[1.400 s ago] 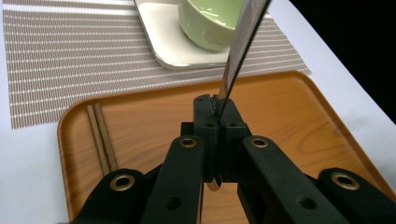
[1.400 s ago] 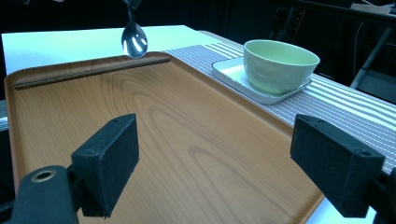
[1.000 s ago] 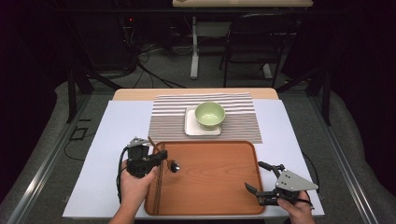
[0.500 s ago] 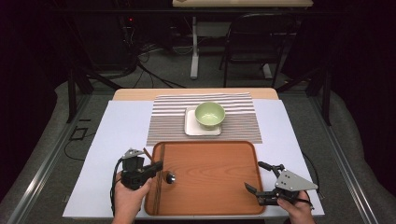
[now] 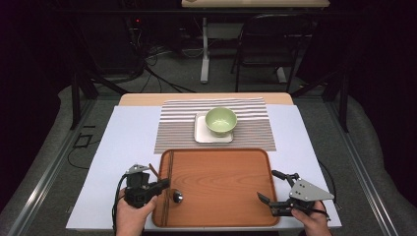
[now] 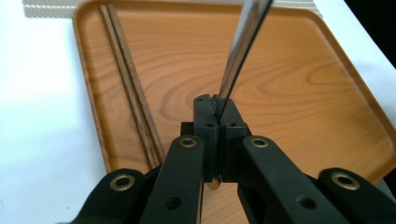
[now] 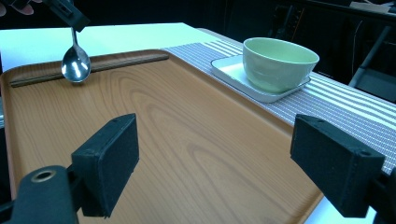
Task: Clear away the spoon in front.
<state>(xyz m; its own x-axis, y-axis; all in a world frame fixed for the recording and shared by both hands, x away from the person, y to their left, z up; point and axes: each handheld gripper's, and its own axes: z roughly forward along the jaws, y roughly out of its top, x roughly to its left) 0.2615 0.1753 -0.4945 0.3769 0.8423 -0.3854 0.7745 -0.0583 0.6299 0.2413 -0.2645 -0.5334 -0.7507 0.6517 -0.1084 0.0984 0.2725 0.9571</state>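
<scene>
High view, change: our left gripper [image 5: 162, 185] has come back toward us and a little lower than 1 second ago, carrying the spoon [image 5: 176, 196] to the near-left of the wooden tray [image 5: 221, 169].
High view, meaning: we judge we are about to lay the spoon down beside the chopsticks [image 5: 167, 187].
High view, surroundings: green bowl [image 5: 221, 120] on its white plate [image 5: 200, 135], on the striped mat [image 5: 255, 125], well clear.
Left gripper view: jaws fully closed on the spoon handle [image 6: 240, 51]; the 2 chopsticks [image 6: 128, 79] lie along the tray's left rim, close enough to knock.
Right gripper view: our right gripper [image 7: 229, 168] hangs wide open, holding nothing, over the tray's near edge; spoon bowl [image 7: 75, 65] hangs just above the wood.
</scene>
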